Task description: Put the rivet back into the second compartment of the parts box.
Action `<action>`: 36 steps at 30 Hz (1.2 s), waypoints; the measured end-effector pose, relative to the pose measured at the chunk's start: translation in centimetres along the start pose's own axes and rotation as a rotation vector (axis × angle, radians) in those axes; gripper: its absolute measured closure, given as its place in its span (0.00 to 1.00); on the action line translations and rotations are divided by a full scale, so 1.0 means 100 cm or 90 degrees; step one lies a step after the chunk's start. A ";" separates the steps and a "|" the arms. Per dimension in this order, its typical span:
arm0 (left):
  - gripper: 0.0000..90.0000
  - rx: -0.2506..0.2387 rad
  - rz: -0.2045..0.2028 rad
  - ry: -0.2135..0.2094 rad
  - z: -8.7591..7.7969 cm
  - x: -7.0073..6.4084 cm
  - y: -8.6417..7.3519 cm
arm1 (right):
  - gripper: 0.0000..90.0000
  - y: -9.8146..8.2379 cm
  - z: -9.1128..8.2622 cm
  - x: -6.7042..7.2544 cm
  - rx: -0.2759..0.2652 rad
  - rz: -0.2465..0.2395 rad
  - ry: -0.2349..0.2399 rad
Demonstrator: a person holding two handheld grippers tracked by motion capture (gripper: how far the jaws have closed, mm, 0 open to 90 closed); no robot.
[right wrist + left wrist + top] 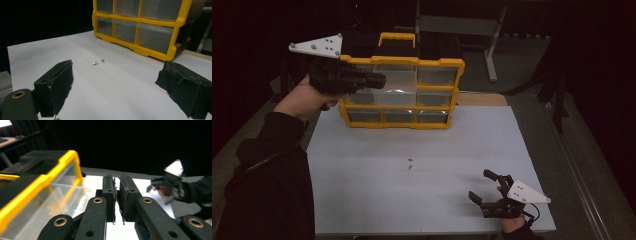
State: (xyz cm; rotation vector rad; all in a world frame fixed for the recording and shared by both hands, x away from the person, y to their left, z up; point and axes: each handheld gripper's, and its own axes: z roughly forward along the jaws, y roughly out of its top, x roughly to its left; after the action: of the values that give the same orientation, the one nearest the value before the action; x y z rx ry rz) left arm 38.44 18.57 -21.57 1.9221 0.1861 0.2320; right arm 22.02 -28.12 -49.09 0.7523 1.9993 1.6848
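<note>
The yellow organizer box [404, 92] stands upright at the far end of the white table [422, 190] in the high view, its clear drawers facing the person. The left gripper [379, 80] is raised in front of the box's upper left corner, its tip over the clear front, jaws together. Two small screws [410, 163] lie on the table near its middle, well apart from the box. The right gripper [484, 186] rests low at the near right corner, jaws spread with nothing between them.

In the left gripper view, the left gripper [118, 195] has its pads nearly touching, holding nothing, with the box [50, 195] just beside it at left.

In the right gripper view, the wide-apart right gripper [120, 87] faces the screws [98, 62] and the box [142, 27] beyond.
</note>
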 end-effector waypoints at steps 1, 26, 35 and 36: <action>0.91 -0.001 -0.004 -0.003 0.001 0.003 0.002 | 0.12 0.000 0.000 0.000 0.001 0.000 0.001; 0.91 0.111 -0.096 0.093 0.050 0.054 -0.024 | 0.12 -0.001 -0.001 0.001 0.001 0.003 0.010; 0.89 0.126 -0.113 0.111 0.053 0.056 -0.031 | 0.12 -0.003 0.001 0.001 0.009 0.006 0.015; 0.89 0.125 -0.111 0.112 0.053 0.056 -0.031 | 0.12 -0.003 0.001 0.001 0.009 0.007 0.016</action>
State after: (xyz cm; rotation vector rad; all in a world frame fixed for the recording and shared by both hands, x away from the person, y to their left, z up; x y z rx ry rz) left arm 45.14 16.24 -25.92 2.0663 0.5082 0.2744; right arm 21.99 -28.04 -49.40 0.7515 2.0297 1.6956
